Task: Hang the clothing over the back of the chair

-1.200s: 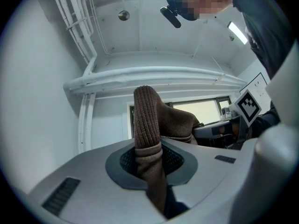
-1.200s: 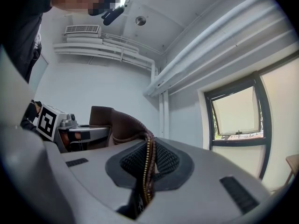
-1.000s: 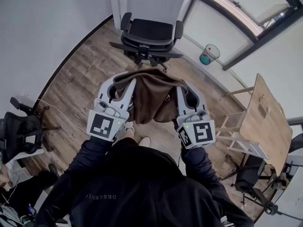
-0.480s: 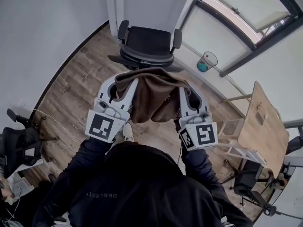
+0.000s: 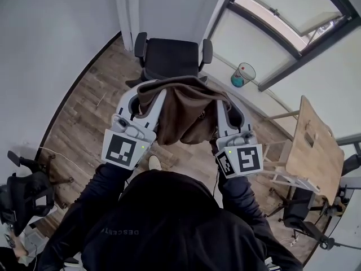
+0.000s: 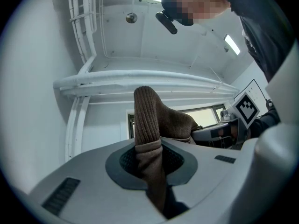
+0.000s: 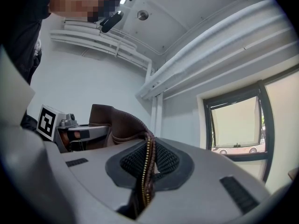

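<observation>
Both pairs of jaws are clenched on cloth: the left gripper (image 6: 149,158) pinches a ribbed knitted edge of the brown clothing (image 5: 183,114), and the right gripper (image 7: 147,166) pinches an edge that carries a zipper. The clothing is in the air between them, in front of the person's chest. Under it is a wooden floor (image 5: 84,117) in a white-walled room, with a window (image 5: 282,10) and a wooden table (image 5: 316,145) at the right. One second ago part of the black chair (image 5: 169,58) (its base) showed between chair and clothing; now the top edge of the clothing lies just over the chair's back in the head view. The long axis of the clothing runs from one gripper to the other, along the chair's back, and its middle hangs down.
</observation>
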A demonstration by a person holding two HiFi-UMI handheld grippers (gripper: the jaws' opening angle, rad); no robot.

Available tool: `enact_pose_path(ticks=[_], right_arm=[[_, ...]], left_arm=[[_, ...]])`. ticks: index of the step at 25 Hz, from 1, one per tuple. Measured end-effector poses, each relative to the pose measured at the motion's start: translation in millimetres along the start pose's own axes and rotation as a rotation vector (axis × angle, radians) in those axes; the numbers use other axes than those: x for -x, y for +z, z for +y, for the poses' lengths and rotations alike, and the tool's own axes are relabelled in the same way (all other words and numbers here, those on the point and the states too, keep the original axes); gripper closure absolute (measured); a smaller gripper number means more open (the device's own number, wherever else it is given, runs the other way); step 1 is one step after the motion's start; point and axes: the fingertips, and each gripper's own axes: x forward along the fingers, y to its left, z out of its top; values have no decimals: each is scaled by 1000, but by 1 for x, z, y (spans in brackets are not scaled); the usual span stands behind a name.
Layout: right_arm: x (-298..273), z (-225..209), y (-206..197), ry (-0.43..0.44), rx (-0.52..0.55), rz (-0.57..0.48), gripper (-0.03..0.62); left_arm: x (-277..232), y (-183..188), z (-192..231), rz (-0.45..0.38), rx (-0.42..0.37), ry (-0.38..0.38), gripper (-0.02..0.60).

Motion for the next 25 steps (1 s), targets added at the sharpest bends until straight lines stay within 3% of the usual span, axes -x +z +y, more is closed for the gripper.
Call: enact_pose_path(ticks=[11,25], right_arm=[[-49,-24,-4,-43,-3,-5,563],[-137,-86,-25,75,-41,-7,563]], left_arm=[[-41,-11,36,-5,-9,-46,520],[-122,-39,82,39,-31,54,520]])
